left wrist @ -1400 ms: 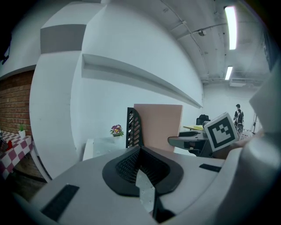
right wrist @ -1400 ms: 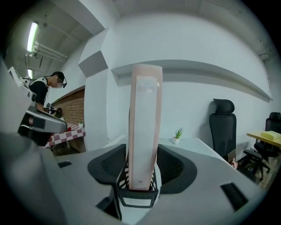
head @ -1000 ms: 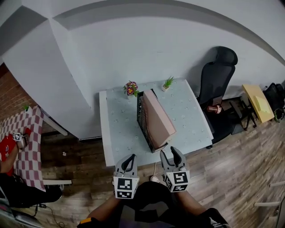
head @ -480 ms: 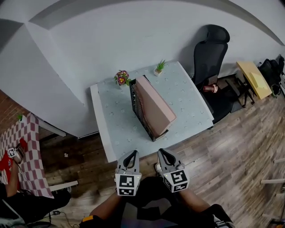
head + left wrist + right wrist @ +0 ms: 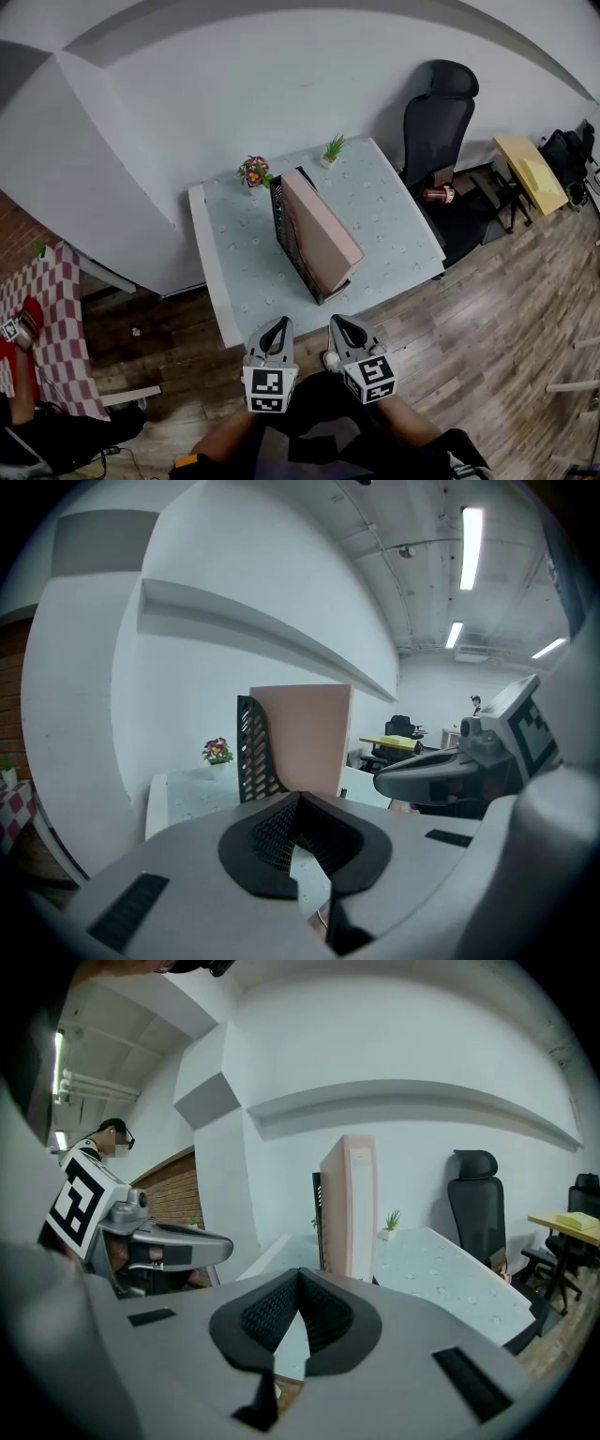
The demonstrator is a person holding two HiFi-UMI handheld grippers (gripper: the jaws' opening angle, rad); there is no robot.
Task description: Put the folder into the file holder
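Both tongs (image 5: pixel 277 323) (image 5: pixel 338 322) closed empty, right newly.

No legible words, brands, numbers or signs anywhere. Only printed marks: black-and-white square markers (image 5: pixel 269 388) on the cubes of the left tongs (image 5: pixel 277 323) and right tongs (image 5: pixel 340 322). These are coded block patterns, no letters or digits. The pink folder (image 5: pixel 319 239) shows a blank face. A small mark on its spine, seen in the right gripper view, is too small to read.
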